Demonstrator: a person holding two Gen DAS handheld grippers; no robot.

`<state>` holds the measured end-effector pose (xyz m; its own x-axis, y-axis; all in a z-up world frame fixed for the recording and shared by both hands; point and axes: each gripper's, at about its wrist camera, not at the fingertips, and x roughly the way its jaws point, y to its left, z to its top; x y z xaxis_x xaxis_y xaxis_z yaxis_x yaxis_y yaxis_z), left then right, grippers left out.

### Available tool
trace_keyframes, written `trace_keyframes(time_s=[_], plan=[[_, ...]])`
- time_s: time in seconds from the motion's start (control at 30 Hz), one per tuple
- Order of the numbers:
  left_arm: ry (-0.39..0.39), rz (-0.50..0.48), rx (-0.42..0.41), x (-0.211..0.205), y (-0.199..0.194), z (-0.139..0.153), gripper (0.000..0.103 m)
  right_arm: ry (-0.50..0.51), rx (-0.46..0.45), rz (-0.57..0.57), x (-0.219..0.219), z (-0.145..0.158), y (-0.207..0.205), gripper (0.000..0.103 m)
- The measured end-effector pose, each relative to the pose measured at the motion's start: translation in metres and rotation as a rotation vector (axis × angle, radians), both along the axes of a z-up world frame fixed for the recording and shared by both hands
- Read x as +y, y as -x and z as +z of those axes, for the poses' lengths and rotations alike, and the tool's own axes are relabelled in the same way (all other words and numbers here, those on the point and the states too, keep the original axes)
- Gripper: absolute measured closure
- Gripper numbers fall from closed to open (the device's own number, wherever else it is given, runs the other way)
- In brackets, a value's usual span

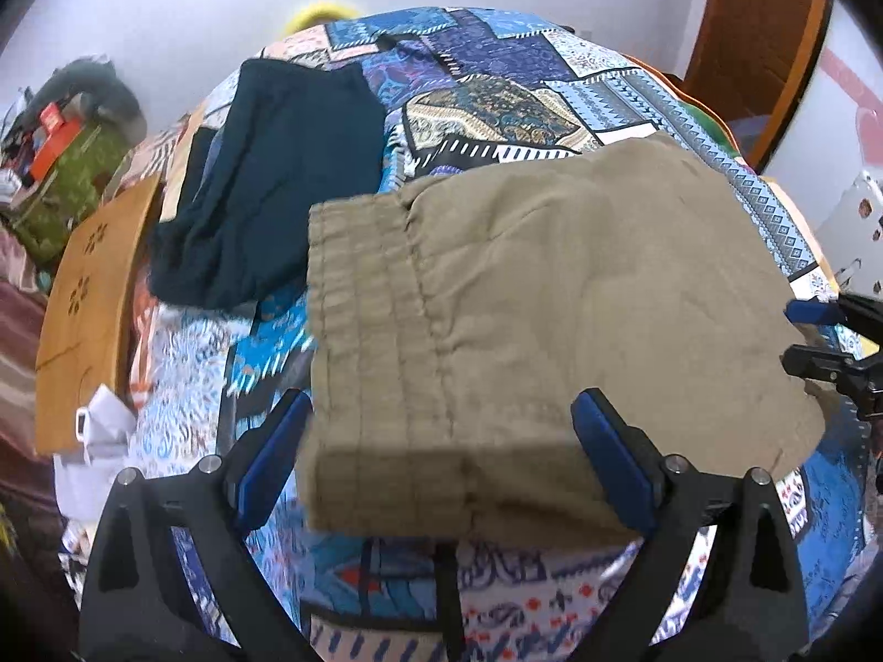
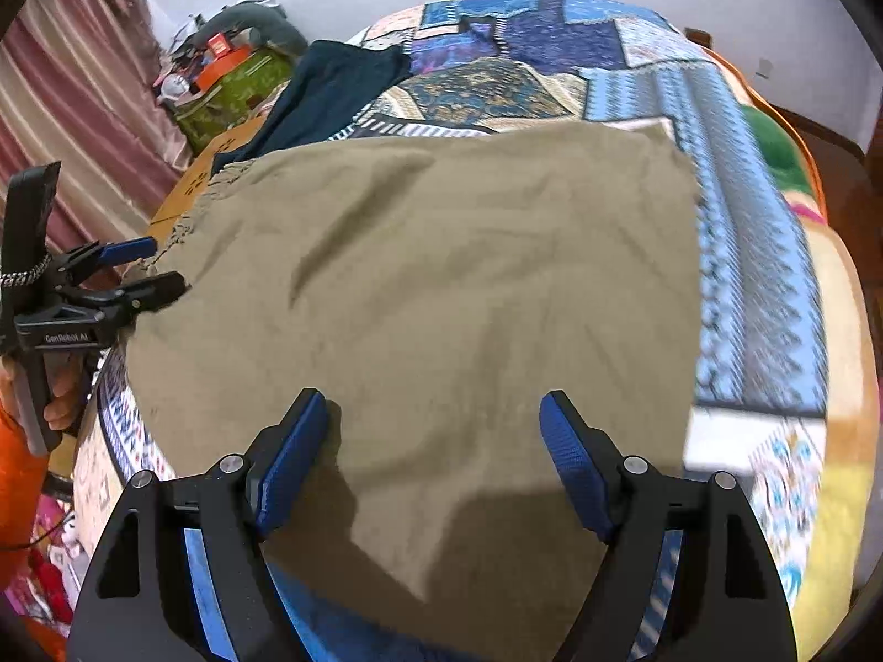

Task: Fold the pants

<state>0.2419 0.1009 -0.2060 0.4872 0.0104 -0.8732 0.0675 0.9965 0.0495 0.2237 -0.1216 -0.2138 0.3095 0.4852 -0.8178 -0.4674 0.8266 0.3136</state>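
the khaki pants (image 1: 552, 303) lie folded into a broad rectangle on a bed covered with a blue patchwork bedspread (image 1: 496, 71). in the left wrist view the ribbed waistband (image 1: 358, 303) runs down the left side of the fold, and the near corner of the cloth looks thick with stacked layers, though it is blurred.

the left gripper (image 1: 441, 419) has its two blue-padded fingers spread wide, one on each side of the near waistband corner. the pants sit between the fingers, but neither pad presses on the cloth and nothing is pinched. in the right wrist view the same gripper (image 2: 160, 267) shows at the left edge of the pants, its fingertips apart beside the gathered waistband.

the right gripper (image 2: 433, 414) is likewise wide open above the near end of the pants, at the side away from the waistband. its fingers straddle the cloth and hold nothing; a dark shadow falls on the fabric below them. from the left wrist view this gripper (image 1: 806, 336) appears at the right edge of the pants, fingertips parted.

beyond the pants, toward the far left of the bed, a dark navy garment (image 1: 276, 182) lies folded, just beside the waistband corner. a wooden board (image 1: 94, 298) with flower cut-outs stands at the bed's left side, and a green patterned bag (image 1: 72, 182) sits behind it.
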Motion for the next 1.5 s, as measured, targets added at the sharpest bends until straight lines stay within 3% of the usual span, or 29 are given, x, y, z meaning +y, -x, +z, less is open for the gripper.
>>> trace_keyframes(time_s=[0.2, 0.43, 0.63, 0.73, 0.87, 1.2, 1.5], plan=[[0.080, 0.069, -0.009, 0.013, 0.015, 0.005, 0.006, 0.027, -0.006, -0.055, -0.025, -0.005, 0.020, 0.027], [0.083, 0.122, -0.032, 0.021, 0.034, 0.018, 0.007, 0.045, -0.030, -0.084, -0.034, 0.007, 0.025, 0.027], [0.172, 0.198, -0.079, 0.037, 0.056, 0.036, 0.007, 0.001, -0.164, -0.091, -0.026, 0.046, 0.029, 0.026], [0.254, 0.227, -0.059, 0.043, 0.062, 0.034, 0.007, -0.030, -0.241, -0.095, -0.015, 0.063, 0.028, 0.026], [0.317, 0.196, -0.010, 0.033, 0.064, 0.022, 0.007, -0.040, -0.294, -0.077, 0.006, 0.065, 0.025, 0.026], [0.446, 0.126, 0.049, 0.013, 0.051, 0.000, 0.008, 0.047, -0.221, -0.014, 0.050, 0.011, 0.013, 0.027], [0.554, 0.162, 0.070, 0.022, 0.016, -0.018, 0.002, -0.008, -0.137, -0.006, 0.045, -0.001, 0.008, 0.027]])
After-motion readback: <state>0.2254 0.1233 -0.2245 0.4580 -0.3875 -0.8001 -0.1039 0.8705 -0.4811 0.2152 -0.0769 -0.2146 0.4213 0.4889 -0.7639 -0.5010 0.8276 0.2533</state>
